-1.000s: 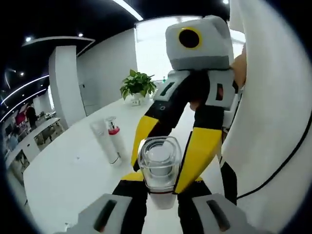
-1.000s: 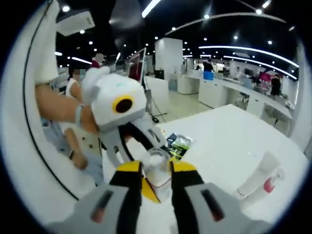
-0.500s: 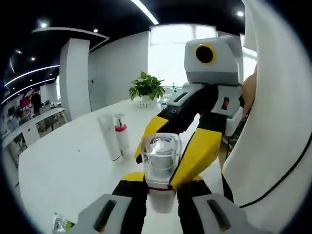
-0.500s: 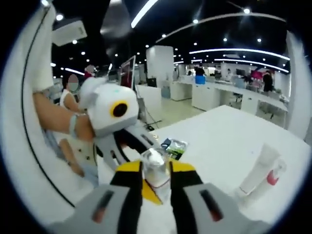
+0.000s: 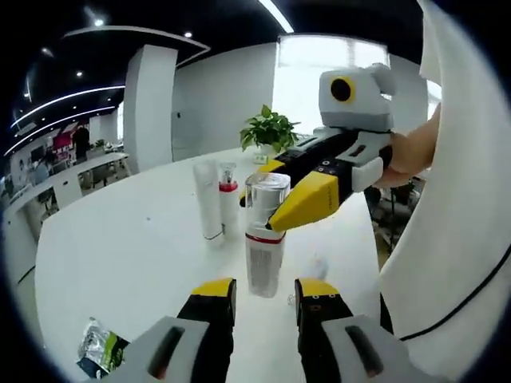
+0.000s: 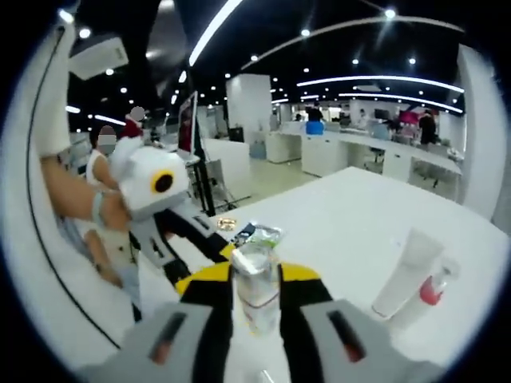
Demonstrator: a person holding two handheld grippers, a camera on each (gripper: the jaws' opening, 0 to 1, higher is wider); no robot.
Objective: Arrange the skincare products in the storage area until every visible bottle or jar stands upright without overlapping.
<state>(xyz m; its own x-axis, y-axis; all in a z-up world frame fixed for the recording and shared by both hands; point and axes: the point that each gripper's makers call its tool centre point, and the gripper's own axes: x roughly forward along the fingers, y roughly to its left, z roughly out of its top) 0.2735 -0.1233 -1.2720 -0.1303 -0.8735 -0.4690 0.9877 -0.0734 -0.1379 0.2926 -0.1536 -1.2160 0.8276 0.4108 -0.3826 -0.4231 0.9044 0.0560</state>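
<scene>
The left hand-held gripper stands with its 2 yellow-tipped jaws apart and nothing between them, just short of a clear bottle that stands upright on the white tabletop. The bottle has a clear cap and a thin red band below it.

The right hand-held gripper reaches in from the right in the left gripper view and is clamped on the bottle's upper part, at the cap and neck. In the right gripper view the same bottle sits between that gripper's own 2 yellow jaw tips, with the left hand-held gripper facing it from beyond.

Beyond the left hand-held gripper and a little to its left, a white tube stands cap-down, just beside a smaller bottle with a red collar; whether they touch cannot be told. To the right of the right hand-held gripper the same pair shows, tube and red-collared bottle.

A small green and white packet lies on the tabletop to the near left of the left hand-held gripper. A potted plant stands at the tabletop's far end.
</scene>
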